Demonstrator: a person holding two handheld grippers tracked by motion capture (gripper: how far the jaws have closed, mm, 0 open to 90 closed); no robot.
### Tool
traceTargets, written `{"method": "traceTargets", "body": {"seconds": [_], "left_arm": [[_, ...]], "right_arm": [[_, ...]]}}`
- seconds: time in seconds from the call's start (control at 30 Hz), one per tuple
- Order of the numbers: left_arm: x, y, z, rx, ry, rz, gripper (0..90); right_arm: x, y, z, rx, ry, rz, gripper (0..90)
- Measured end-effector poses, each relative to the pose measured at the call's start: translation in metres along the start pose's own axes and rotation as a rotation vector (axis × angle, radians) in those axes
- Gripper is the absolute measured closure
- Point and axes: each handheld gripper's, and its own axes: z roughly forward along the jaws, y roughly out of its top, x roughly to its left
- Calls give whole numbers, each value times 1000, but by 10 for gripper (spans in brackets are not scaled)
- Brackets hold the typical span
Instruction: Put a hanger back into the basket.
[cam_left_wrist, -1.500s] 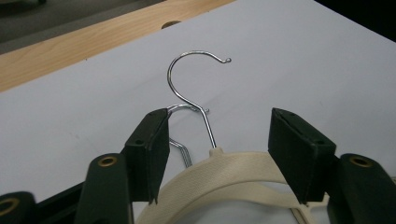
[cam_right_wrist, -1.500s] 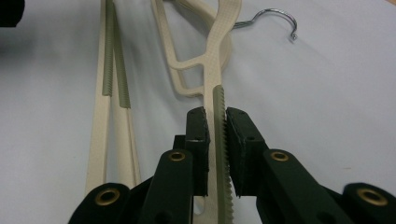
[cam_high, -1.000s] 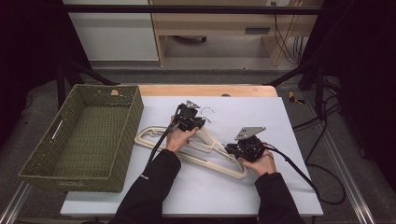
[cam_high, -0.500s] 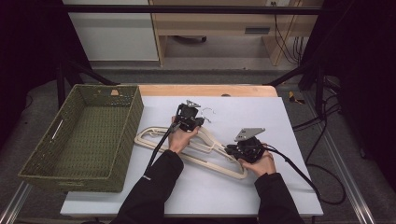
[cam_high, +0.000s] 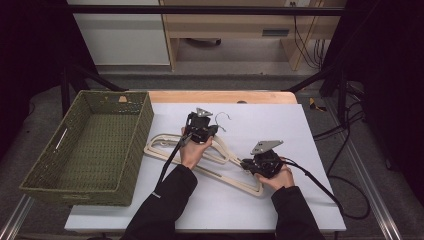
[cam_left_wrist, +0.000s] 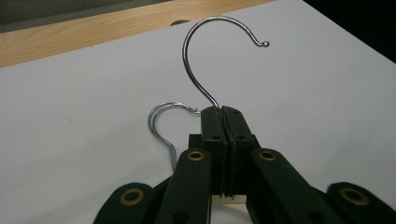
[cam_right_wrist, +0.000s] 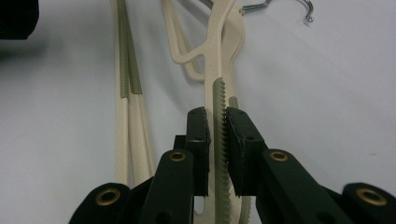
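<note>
The left claw (cam_left_wrist: 223, 122) is clamped on the wire hook (cam_left_wrist: 205, 56) of the top hanger (cam_high: 220, 150), its jaws having just closed on the stem. The right claw (cam_right_wrist: 217, 135) is clamped on that hanger's ridged shoulder strip (cam_right_wrist: 219, 140). In the high view the hangers lie in a stack at the centre of the frame on the white worktop (cam_high: 280, 125), and a second hook (cam_left_wrist: 163, 121) sits lower left in the left gripper view.

The step looks like lifting one hanger off the pile for the green basket (cam_high: 90, 145) at the left of the frame. To do it well, both hands should probably rise together and level, so the hanger does not twist or drag the others along.

The basket's near wall stands just beside the hanger ends, so the load needs to clear that rim. Open worktop lies to the upper right of the frame, and the far wooden edge (cam_high: 225, 96) is near the hooks.
</note>
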Motion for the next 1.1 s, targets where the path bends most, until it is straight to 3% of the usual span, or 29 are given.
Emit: {"method": "traceTargets", "body": {"seconds": [0.23,0.43,0.57,0.6,0.7,0.8,0.87,0.9,0.97,1.1], "left_arm": [[-4,-2,-4,-11,18,10,884],[-8,-4,-7,-22,26,22,885],[-9,-3,-10,-27,31,30,885],[-10,-3,-10,-29,30,32,885],[-11,-3,-11,-33,29,37,885],[-13,-4,-12,-47,19,27,885],[-14,-4,-13,-42,19,42,885],[-15,-4,-15,-45,17,48,885],[-16,-4,-16,-44,17,52,885],[-17,-5,-20,-51,9,59,885]], "right_arm": [[1,-2,3,-2,2,12,795],[0,-1,3,-55,28,23,564],[-2,2,1,-104,49,64,486],[-4,7,1,-140,45,97,408],[-5,15,4,-160,42,108,385],[-4,24,13,-164,60,140,391],[-4,26,17,-161,56,133,401],[-4,29,25,-151,79,157,444],[-5,30,29,-133,74,151,470],[-5,33,43,-104,125,162,627]]}}
